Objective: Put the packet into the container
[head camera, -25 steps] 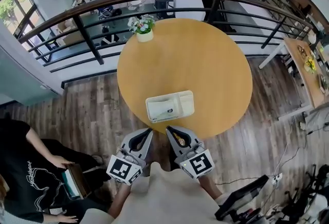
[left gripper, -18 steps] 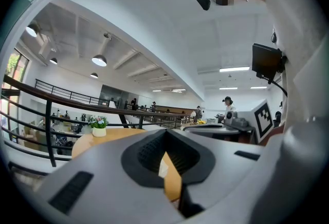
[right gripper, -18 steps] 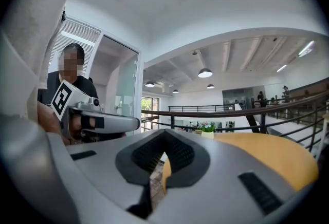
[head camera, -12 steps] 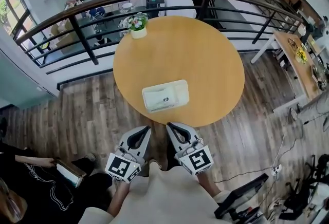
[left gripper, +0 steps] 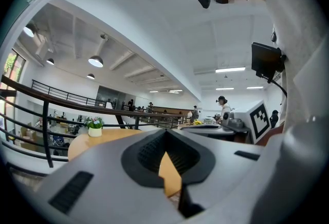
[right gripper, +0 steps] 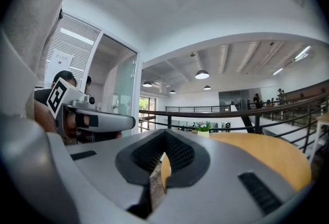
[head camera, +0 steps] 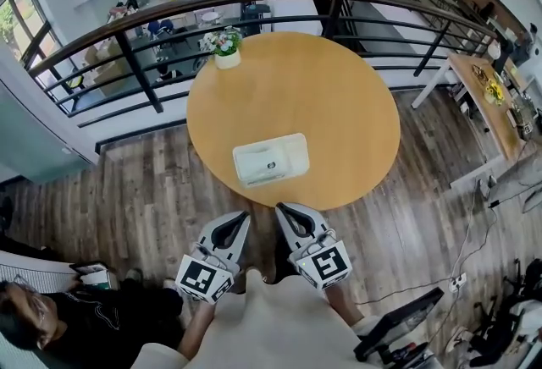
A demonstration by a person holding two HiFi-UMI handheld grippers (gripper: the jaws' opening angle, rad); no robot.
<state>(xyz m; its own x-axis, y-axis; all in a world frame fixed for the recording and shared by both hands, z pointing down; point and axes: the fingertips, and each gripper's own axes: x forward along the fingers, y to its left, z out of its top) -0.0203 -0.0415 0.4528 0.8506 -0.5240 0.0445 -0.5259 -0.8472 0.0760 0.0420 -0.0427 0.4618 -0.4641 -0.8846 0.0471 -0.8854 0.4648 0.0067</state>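
Note:
A white rectangular container [head camera: 270, 160] lies on the round wooden table [head camera: 339, 105], near its front edge. A small dark mark shows inside it; I cannot make out a packet as a separate thing. My left gripper [head camera: 243, 216] and right gripper [head camera: 280, 209] hang side by side below the table's near edge, close to my body, pointing at the table. Both are shut with nothing between the jaws. In the left gripper view the left gripper [left gripper: 165, 131] has its jaws meeting, and so has the right gripper [right gripper: 165, 131] in the right gripper view.
A small flower pot [head camera: 224, 46] stands at the table's far left rim. A dark metal railing [head camera: 127, 54] curves behind the table over a lower floor. A person [head camera: 51, 321] sits at lower left. Another table [head camera: 487, 92] stands to the right. Wooden floor surrounds the table.
Both grippers have stayed shut in the same place. The head view has shifted slightly, so the table sits a little higher. The person at lower left has moved lower in the frame.

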